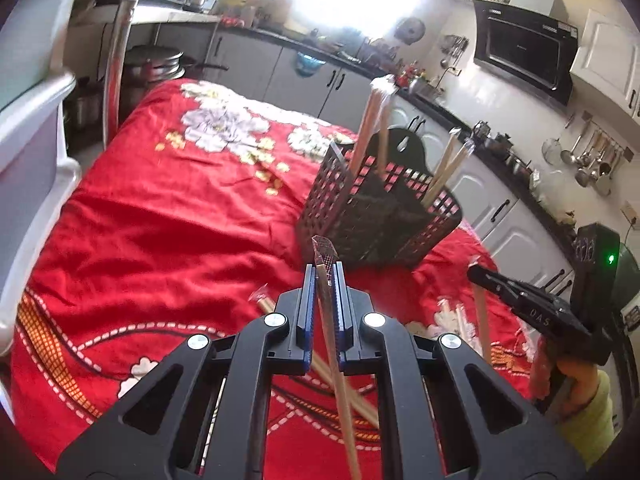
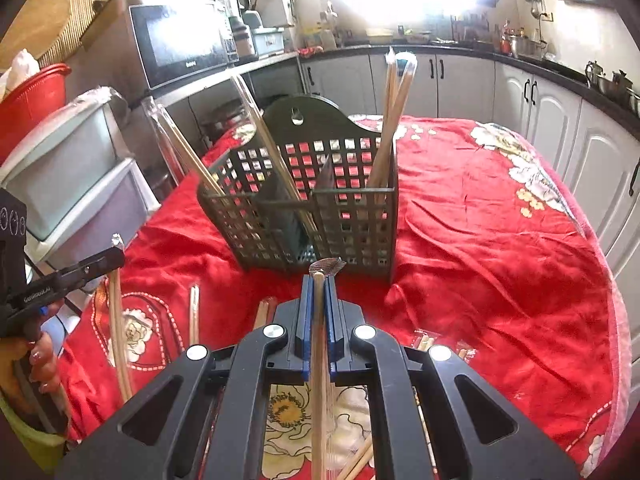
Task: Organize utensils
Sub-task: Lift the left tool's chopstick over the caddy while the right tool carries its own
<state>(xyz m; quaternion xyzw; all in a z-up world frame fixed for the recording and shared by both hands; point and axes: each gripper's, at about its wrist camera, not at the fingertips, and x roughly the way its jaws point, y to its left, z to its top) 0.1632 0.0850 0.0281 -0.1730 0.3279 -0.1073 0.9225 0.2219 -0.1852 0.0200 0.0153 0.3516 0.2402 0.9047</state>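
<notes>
The dark green plastic lattice utensil basket (image 2: pixel 304 204) stands upright on the red floral tablecloth (image 2: pixel 480 240), divided into compartments, with a tall arched back panel that has a hanging hole. From the right wrist view I count four bundles of wrapped wooden chopsticks standing in it: two leaning out to the left (image 2: pixel 188 152), (image 2: pixel 272 144) and two together in the right compartment (image 2: pixel 394 112); how many single sticks are in each wrapper I cannot tell.

The right gripper (image 2: pixel 319 280) is closed tight on one wrapped pair of pale wooden chopsticks (image 2: pixel 318 360), the crimped clear wrapper end poking out past the blue pads, just in front of the basket. The left gripper (image 1: pixel 323 276) is likewise clamped on its own wrapped chopstick pair (image 1: pixel 334 360), held off the cloth near the basket's front corner.

More wrapped pairs lie on the cloth: at least three to the left in the right wrist view (image 2: pixel 194 312), (image 2: pixel 118 332), (image 2: pixel 262 312) and some under the gripper frame, too hidden to count.

Each gripper is held by a hand (image 2: pixel 40 364) in a yellow-green sleeve (image 1: pixel 592 420). White lettering on the grippers' sides is too small to read surely.

Around the table run grey-white kitchen cabinets (image 2: pixel 552 120), a black microwave (image 2: pixel 180 44), a black range hood (image 1: pixel 524 52) and stacked grey plastic bins (image 2: pixel 68 176).
</notes>
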